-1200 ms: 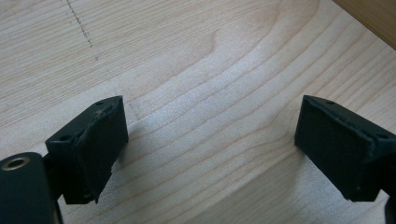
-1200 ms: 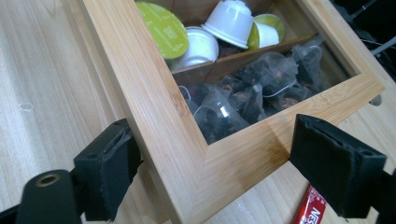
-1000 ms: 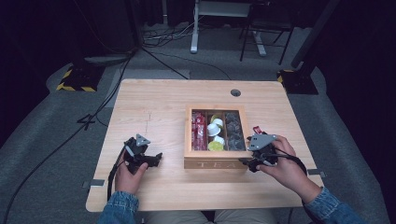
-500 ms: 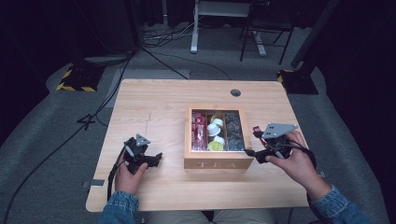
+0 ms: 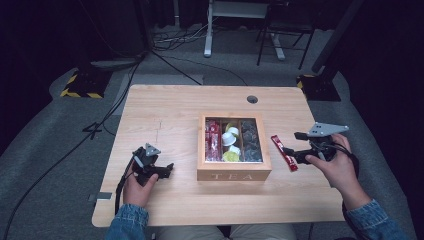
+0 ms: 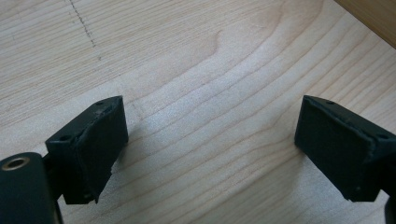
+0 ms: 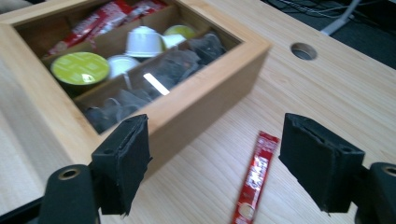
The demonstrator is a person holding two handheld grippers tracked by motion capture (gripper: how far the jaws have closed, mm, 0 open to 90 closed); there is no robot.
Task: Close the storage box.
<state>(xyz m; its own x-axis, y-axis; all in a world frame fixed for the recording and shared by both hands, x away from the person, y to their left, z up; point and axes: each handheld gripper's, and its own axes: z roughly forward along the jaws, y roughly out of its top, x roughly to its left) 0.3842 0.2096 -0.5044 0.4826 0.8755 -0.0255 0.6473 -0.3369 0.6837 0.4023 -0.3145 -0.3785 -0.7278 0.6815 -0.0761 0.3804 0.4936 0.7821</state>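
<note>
Red foil sachet stick (image 7: 253,179), light and floppy, lies on the table (image 5: 165,115); right gripper (image 5: 299,156) fingers open; pinch mid-length.

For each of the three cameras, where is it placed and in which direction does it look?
High view: above the person's side, looking forward and down at the table; forearms and both hands enter from below, left tool, right tool.
Left gripper view: rides on the left tool, looking down at bare wood between open jaws.
Right gripper view: rides on the right tool, facing the wooden tea box and red sachet.
Shared: high and right gripper views both show the tea box and sachet.
</note>
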